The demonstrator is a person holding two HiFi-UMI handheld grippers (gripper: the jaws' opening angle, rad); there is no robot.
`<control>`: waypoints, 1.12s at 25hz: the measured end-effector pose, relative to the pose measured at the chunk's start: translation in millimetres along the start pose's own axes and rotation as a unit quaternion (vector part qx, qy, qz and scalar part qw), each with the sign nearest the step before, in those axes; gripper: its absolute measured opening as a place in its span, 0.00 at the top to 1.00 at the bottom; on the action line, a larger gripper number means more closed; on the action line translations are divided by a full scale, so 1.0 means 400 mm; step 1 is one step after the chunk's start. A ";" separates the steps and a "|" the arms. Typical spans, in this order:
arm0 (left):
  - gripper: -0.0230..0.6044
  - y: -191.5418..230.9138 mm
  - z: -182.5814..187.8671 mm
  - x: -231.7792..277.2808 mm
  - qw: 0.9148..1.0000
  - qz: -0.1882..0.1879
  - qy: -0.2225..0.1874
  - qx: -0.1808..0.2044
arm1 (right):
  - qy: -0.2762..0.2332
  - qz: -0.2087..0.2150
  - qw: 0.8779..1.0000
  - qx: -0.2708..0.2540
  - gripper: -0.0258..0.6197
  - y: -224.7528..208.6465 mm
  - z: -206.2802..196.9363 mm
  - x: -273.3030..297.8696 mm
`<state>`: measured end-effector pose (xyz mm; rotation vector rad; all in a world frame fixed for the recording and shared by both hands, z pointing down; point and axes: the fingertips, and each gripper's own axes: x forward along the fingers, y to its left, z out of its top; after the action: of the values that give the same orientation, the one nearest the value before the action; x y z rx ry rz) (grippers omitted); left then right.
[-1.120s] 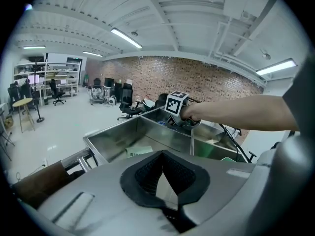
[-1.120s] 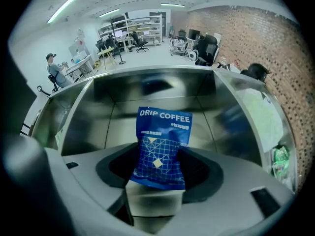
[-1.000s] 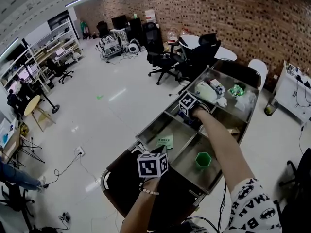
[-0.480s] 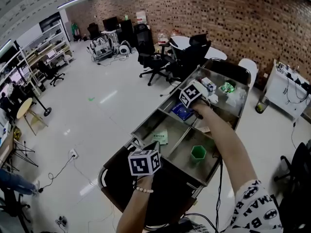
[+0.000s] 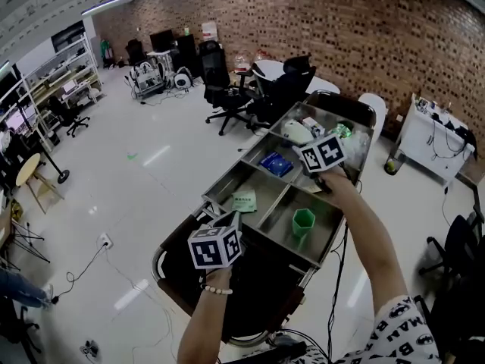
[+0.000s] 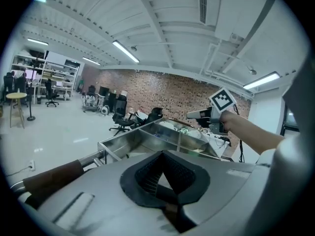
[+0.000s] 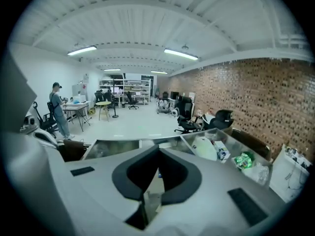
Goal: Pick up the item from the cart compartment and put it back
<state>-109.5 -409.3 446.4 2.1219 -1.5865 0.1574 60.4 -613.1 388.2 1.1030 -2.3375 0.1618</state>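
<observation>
Closest to me, the left gripper (image 6: 163, 170) hangs over the dark near end of the cart (image 5: 226, 177). Its jaws are pressed together with nothing between them.

Just past it come the first steel compartments. A green hexagonal cup (image 5: 303, 222) stands upright in the right one, and a pale green-and-white packet (image 5: 244, 201) lies flat in the left one.

One row further on, in the left compartment, lies the blue packet (image 5: 275, 163). It is a flat, roughly rectangular pouch of deep blue with a slight sheen. It rests on the compartment floor, alone there and touched by neither gripper.

The right gripper (image 7: 156, 176) is held up over the right side of the cart, beside that compartment and clear of the packet. Its jaws have just been closing and now meet, holding nothing.

The far compartment holds a heap of things, among them a white bag (image 5: 297, 131) and a crumpled green packet (image 5: 342, 131). Beyond the cart stand black office chairs (image 5: 227, 89) on a pale glossy floor. Behind them is a long brick wall (image 5: 341, 29).
</observation>
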 end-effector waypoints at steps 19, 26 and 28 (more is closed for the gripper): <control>0.96 -0.129 -0.161 -0.250 0.997 -0.048 -0.037 0.049 | -0.158 -0.008 0.987 -0.006 0.94 0.475 -0.201 -0.542; 0.96 -0.169 -0.202 -0.365 0.995 -0.053 -0.048 0.073 | -0.195 0.005 0.979 0.055 0.94 0.618 -0.285 -0.665; 0.96 -0.176 -0.224 -0.404 0.994 -0.053 -0.050 0.079 | -0.196 0.008 0.978 0.071 0.94 0.665 -0.327 -0.686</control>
<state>-79.0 -213.9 443.7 2.3634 -1.5587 0.1473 59.3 -209.1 386.9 1.2811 -2.7183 0.1285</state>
